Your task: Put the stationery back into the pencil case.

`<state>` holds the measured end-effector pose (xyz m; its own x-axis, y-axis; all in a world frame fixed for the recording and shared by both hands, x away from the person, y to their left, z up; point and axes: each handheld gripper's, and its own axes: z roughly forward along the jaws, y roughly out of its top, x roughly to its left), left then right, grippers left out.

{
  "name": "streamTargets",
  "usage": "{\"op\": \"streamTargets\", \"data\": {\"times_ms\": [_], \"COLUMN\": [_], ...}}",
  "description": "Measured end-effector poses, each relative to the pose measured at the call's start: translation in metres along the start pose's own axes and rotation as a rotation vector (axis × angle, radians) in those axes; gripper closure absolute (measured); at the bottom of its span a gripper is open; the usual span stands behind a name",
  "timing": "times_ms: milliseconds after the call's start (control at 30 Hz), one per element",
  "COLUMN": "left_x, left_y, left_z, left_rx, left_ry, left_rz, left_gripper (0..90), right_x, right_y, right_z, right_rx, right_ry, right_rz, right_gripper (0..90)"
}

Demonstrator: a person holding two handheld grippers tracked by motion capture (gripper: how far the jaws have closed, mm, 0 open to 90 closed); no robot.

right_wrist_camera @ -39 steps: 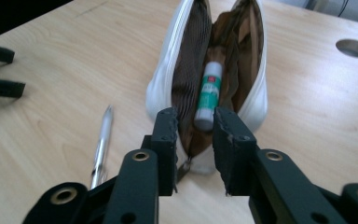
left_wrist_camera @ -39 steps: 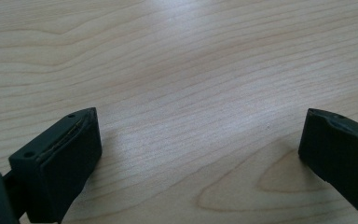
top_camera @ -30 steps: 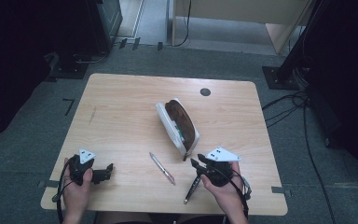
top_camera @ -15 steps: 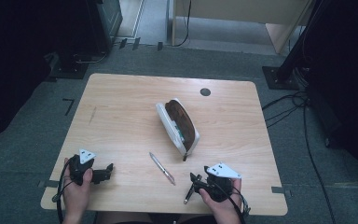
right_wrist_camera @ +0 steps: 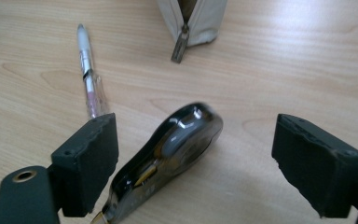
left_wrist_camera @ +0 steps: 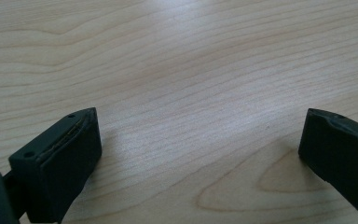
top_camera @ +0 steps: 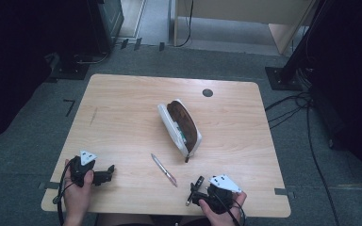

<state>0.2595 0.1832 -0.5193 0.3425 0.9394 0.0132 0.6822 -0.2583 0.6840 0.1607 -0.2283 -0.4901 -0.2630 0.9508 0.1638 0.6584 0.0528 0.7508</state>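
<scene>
the right gripper (top_camera: 195, 190) sits low at the table's (top_camera: 122, 117) near edge, about five o'clock from the table's middle, and its jaws have just been opening; they now stand spread with a dark glossy correction-tape dispenser (right_wrist_camera: 168, 158) lying on the wood between them, free of both pads. a pen (right_wrist_camera: 89, 79) lies at eleven o'clock from the dispenser, and an open pencil case (top_camera: 181, 126) at twelve, well apart. the left gripper (top_camera: 108, 173), at seven o'clock, is spread over bare wood.
</scene>
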Motion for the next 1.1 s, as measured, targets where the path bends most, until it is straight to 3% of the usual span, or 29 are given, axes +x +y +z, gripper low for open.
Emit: {"op": "streamTargets", "data": {"times_ms": [200,500,900,1100], "left_x": [0.000,0.000,0.000,0.000], "left_y": [0.000,0.000,0.000,0.000], "left_z": [0.000,0.000,0.000,0.000], "left_rx": [0.000,-0.001,0.000,0.000], "left_ry": [0.000,0.000,0.000,0.000], "left_rz": [0.000,-0.001,0.000,0.000], "left_gripper": [0.0,0.0,0.0,0.0], "right_x": [0.005,0.013,0.005,-0.004], "right_y": [-0.008,-0.014,-0.017,-0.016], "right_z": [0.005,0.013,0.013,0.012], "right_rx": [0.018,0.048,0.052,0.042], "right_ry": [-0.002,-0.007,-0.014,-0.003], "right_rz": [0.014,-0.003,0.015,0.011], "right_gripper": [14.0,16.1,37.2,53.4]}}
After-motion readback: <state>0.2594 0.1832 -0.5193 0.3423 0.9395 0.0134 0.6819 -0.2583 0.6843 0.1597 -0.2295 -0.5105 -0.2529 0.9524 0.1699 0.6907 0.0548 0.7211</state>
